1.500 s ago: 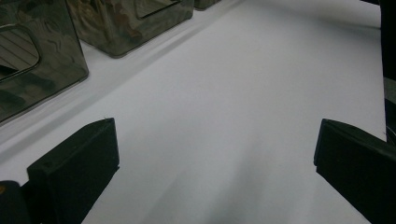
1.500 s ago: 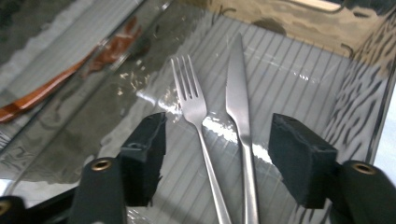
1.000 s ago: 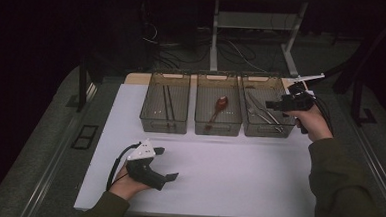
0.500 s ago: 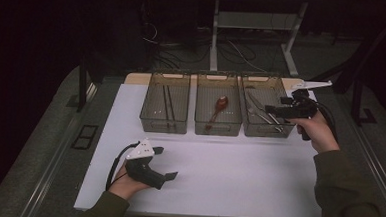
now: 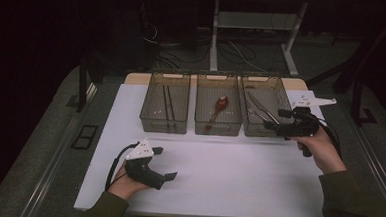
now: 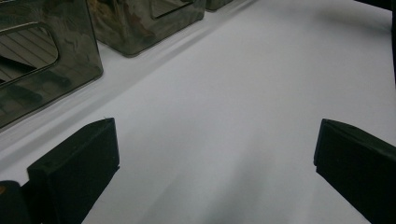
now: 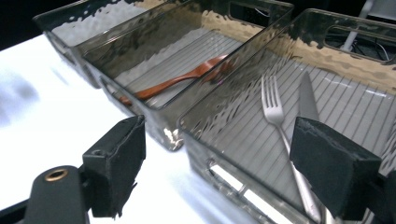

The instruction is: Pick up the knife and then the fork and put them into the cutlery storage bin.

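Three smoky clear bins stand in a row at the back of the white table top (image 5: 227, 175). The left bin (image 5: 164, 108) holds dark chopsticks. A red-brown spoon (image 5: 217, 108) (image 7: 177, 81) lies in the middle bin (image 5: 218, 121). Inside the right bin (image 5: 260, 127) are a fork (image 7: 275, 116) and a knife (image 7: 308, 100). My right gripper (image 5: 276, 119) (image 7: 224, 172) hovers open at that bin's front right corner, holding nothing. My left gripper (image 5: 164, 163) (image 6: 215, 172) rests open on the table at the front left, nothing between its jaws.
White table surface stretches between the bins and the front edge. In the left gripper view the bins (image 6: 46, 60) stand close at the upper left. Table legs and cables lie on the dark floor behind the table.
The right gripper has drawn back from over the right bin's far right side toward its front corner. The left gripper has stayed put.
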The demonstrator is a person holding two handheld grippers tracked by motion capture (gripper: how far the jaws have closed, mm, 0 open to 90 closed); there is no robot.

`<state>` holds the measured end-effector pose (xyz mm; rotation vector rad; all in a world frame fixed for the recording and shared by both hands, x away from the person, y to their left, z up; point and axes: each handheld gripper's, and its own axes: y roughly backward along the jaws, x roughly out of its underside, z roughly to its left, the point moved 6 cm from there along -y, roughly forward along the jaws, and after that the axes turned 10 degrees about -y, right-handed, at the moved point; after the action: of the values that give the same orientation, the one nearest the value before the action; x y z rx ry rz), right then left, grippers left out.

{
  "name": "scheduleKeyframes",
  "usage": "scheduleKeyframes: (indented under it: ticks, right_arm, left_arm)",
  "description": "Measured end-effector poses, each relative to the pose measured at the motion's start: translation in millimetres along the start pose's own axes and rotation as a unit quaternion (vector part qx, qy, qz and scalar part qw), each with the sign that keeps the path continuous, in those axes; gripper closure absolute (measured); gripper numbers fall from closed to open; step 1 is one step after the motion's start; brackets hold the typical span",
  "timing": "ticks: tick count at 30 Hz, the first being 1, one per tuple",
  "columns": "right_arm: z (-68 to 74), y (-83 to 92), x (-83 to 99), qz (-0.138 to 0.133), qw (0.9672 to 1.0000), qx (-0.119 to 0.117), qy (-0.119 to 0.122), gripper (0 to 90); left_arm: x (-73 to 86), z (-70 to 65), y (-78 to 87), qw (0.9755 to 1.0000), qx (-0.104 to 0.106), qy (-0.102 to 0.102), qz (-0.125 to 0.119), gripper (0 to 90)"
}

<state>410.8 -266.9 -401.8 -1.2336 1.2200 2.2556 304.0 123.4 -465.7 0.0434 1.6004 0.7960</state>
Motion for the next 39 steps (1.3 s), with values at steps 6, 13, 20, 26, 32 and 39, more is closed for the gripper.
scheduleKeyframes:
  ticks: [6,13,20,26,32,39]
  right_arm:
    - [11.4,6.0,13.2,-0.007,0.9998,-0.017,0.002,17.0]
    - [23.5,10.7,26.6,-0.015,0.9992,-0.033,0.016,17.0]
    - [31.4,12.4,45.5,-0.015,0.9988,-0.039,0.026,14.6]
    - [32.9,16.2,61.2,-0.022,0.9986,-0.042,0.022,14.6]
    - [34.5,19.3,77.9,-0.021,0.9984,-0.048,0.02,13.4]
    - [35.3,22.5,99.2,-0.022,0.9987,-0.045,0.012,13.4]
  left_arm:
    - [0.4,-0.1,-0.3,1.0,-0.001,0.001,0.001,0.0]
    - [0.3,-0.4,0.4,1.0,-0.002,0.002,0.001,0.0]
    - [0.3,0.7,1.2,1.0,-0.007,0.004,-0.001,0.0]
    - [0.3,0.1,1.1,1.0,-0.006,0.003,0.002,0.0]
    - [0.0,-0.2,1.5,1.0,-0.006,0.004,0.0,0.0]
    - [-0.8,-0.5,2.5,1.0,-0.007,0.001,-0.001,0.0]
